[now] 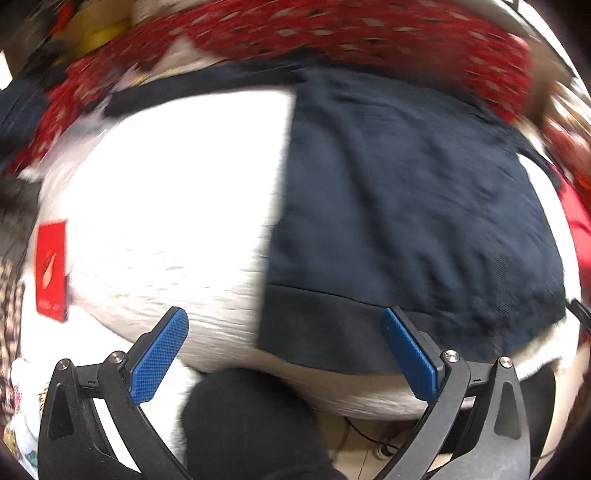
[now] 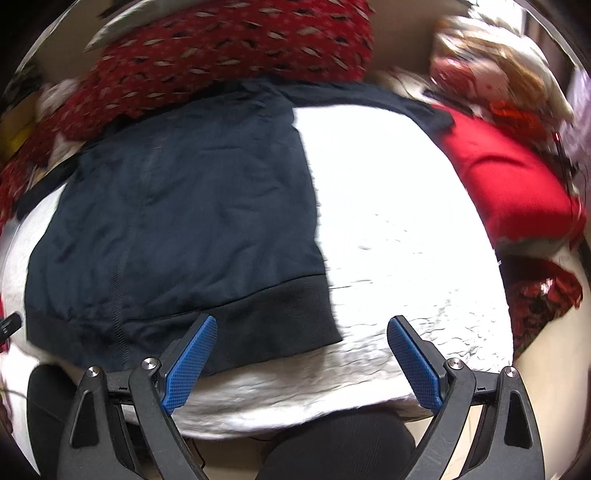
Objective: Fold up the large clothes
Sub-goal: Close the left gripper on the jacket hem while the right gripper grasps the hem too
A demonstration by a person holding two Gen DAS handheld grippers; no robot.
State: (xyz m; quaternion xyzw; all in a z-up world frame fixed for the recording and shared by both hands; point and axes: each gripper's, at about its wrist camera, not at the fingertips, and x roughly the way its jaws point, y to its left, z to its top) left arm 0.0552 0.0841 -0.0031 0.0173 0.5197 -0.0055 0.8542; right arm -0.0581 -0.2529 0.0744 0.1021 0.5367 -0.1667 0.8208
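A dark navy garment (image 1: 406, 206) lies flat on a white textured cover (image 1: 166, 206), its ribbed hem toward me. In the right wrist view the garment (image 2: 177, 206) fills the left half, the white cover (image 2: 399, 221) the right. My left gripper (image 1: 284, 332) is open and empty, held above the hem's left corner near the front edge. My right gripper (image 2: 301, 339) is open and empty, above the hem's right corner. Both views are blurred by motion.
A red patterned fabric (image 1: 351, 33) is heaped along the back, also in the right wrist view (image 2: 229, 48). A plain red cloth (image 2: 509, 184) lies at the right with a pile of mixed clothes (image 2: 498, 66) behind. A red card (image 1: 51, 269) lies at the left. A dark knee (image 1: 251, 424) is below the front edge.
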